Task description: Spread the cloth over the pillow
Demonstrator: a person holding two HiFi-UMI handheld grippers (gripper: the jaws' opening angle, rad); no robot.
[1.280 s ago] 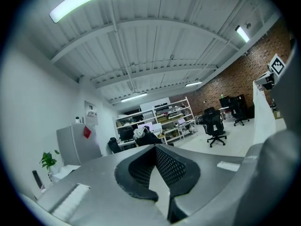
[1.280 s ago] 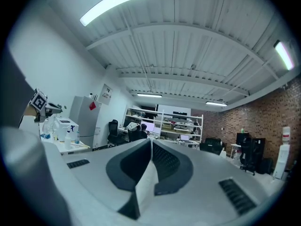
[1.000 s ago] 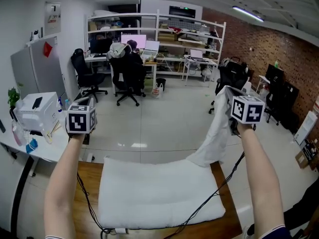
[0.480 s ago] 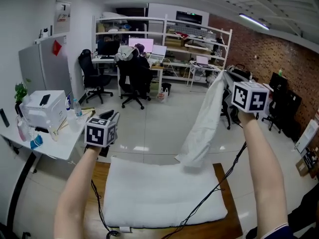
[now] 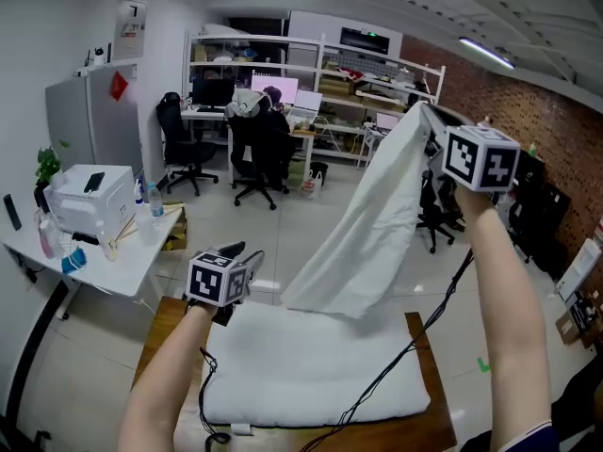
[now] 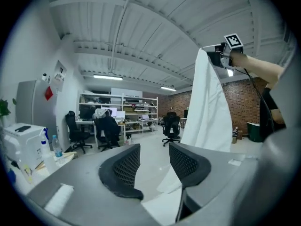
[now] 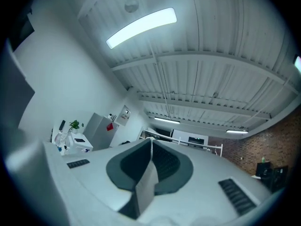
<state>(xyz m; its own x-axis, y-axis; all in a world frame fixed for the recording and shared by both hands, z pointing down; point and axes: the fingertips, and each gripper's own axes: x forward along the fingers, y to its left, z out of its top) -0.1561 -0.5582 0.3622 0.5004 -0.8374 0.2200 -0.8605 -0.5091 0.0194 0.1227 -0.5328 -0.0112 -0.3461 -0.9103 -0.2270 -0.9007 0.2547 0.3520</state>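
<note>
The right gripper (image 7: 151, 142) has its jaws together on a thin fold of the cloth (image 5: 367, 224), which comes out edge-on from between the pads. That pinched corner is the cloth's top, held high at the far right. From there the cloth hangs in one long sheet, its long axis slanting down and to the left, widening as it falls. Its lower end reaches the far edge of the pillow (image 5: 311, 375); whether it rests there I cannot tell.

The left gripper (image 6: 154, 147) has its jaws apart, and they have just been opening. Nothing is pressed between the pads; only floor and a strip of white fabric show past the gap. It sits low at the pillow's far left corner, well apart from the right gripper.

The pillow lies flat on a table (image 5: 160, 323), long axis left to right.
</note>
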